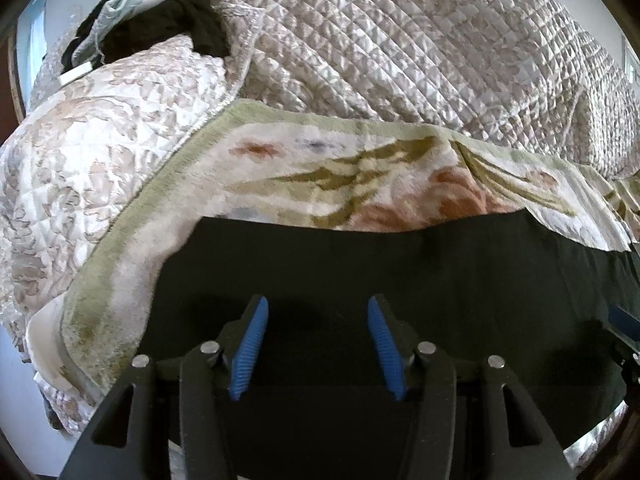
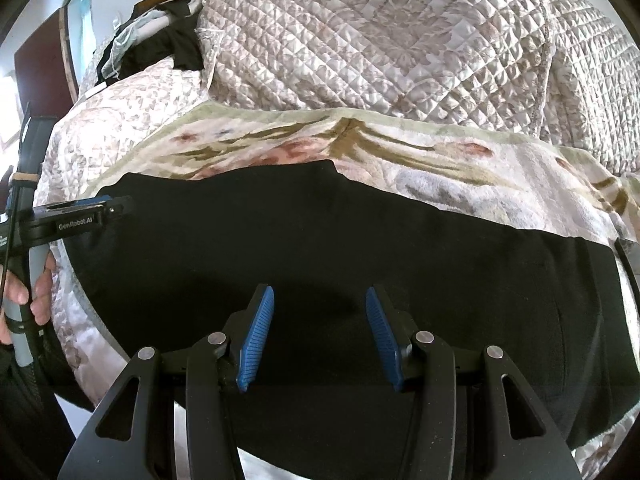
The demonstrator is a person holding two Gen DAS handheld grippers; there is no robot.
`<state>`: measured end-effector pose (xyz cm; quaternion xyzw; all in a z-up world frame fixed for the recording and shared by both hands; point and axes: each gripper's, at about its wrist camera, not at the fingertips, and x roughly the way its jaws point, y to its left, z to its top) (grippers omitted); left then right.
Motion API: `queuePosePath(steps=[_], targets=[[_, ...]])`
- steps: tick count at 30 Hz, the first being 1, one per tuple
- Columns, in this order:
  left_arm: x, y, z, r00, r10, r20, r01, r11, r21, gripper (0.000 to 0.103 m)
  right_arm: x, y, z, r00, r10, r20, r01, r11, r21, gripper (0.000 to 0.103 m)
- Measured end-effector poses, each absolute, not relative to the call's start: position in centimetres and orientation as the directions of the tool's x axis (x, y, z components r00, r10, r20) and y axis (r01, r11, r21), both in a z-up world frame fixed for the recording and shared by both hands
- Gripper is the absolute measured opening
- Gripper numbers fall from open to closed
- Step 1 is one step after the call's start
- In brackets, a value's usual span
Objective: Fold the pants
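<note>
The black pants lie flat on a flowered blanket spread over the bed, their long axis running left to right across both grippers, the cloth directly under and ahead of the fingers. The right gripper hangs over the middle stretch, jaws spread and holding nothing. The left gripper, jaws likewise apart and empty, sits over the pants' left end and so looks nearer that edge. Behind lies a quilted bedspread, with dark clothes heaped at the far left. No containers in sight.
</note>
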<state>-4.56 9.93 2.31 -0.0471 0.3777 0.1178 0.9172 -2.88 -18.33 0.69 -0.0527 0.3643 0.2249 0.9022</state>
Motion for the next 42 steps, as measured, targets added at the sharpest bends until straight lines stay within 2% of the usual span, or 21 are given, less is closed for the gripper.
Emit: queuePosePath(steps=[1,2,13,19,23,26,29,32,33,35,38,42], targets=[[-4.7,10.2,2.4,0.688,0.187,-0.701,-0.261,0.965,0.002,0.061,-2.9,-18.3,0.7,0.633,0.368,-0.681,-0.443,0.894,0.070,0.056],[-4.7,10.6,2.4,0.688,0.191,-0.700,-0.268,0.963,0.000,0.062,-2.8,-18.4,0.7,0.633,0.370,-0.680,-0.443,0.893,0.073,0.057],[-5.3,14.4,2.4,0.659,0.294,-0.692,-0.392,0.920,0.018,0.067,-2.9,-18.1,0.7,0.630,0.376,-0.680,-0.450,0.890,0.074,0.057],[-5.2,16.5,1.1,0.613,0.325,-0.720,-0.446,0.895,0.024,0.069,-2.6,-18.0,0.6,0.625,0.382,-0.681,-0.447,0.890,0.089,0.057],[-5.2,17.4,0.5,0.603,0.323,-0.730,-0.455,0.890,0.017,0.083,-2.5,-17.8,0.6,0.620,0.390,-0.681,-0.454,0.886,0.095,0.057],[-5.2,17.8,0.1,0.601,0.309,-0.737,-0.454,0.891,0.003,0.085,-2.4,-17.8,0.5,0.614,0.395,-0.684,-0.456,0.884,0.102,0.057],[-5.2,17.6,0.1,0.612,0.281,-0.739,-0.434,0.901,-0.017,0.076,-2.3,-17.9,0.5,0.609,0.403,-0.683,-0.455,0.883,0.115,0.057],[-5.0,16.7,0.2,0.628,0.252,-0.736,-0.390,0.921,-0.018,0.047,-2.4,-18.0,0.6,0.612,0.406,-0.679,-0.454,0.883,0.119,0.057],[-4.9,16.5,0.3,0.634,0.239,-0.735,-0.377,0.926,-0.024,0.042,-2.4,-18.0,0.7,0.614,0.407,-0.677,-0.453,0.883,0.120,0.057],[-4.8,16.0,0.5,0.646,0.213,-0.733,-0.351,0.936,-0.037,0.021,-2.5,-18.1,0.8,0.617,0.407,-0.674,-0.452,0.884,0.120,0.057],[-4.7,15.8,0.8,0.660,0.173,-0.732,-0.333,0.939,-0.079,0.015,-2.6,-18.3,1.1,0.624,0.410,-0.666,-0.448,0.885,0.125,0.057],[-5.0,15.9,1.6,0.703,0.015,-0.711,-0.273,0.929,-0.250,0.014,-2.7,-18.9,1.7,0.638,0.417,-0.648,-0.436,0.889,0.143,0.057]])
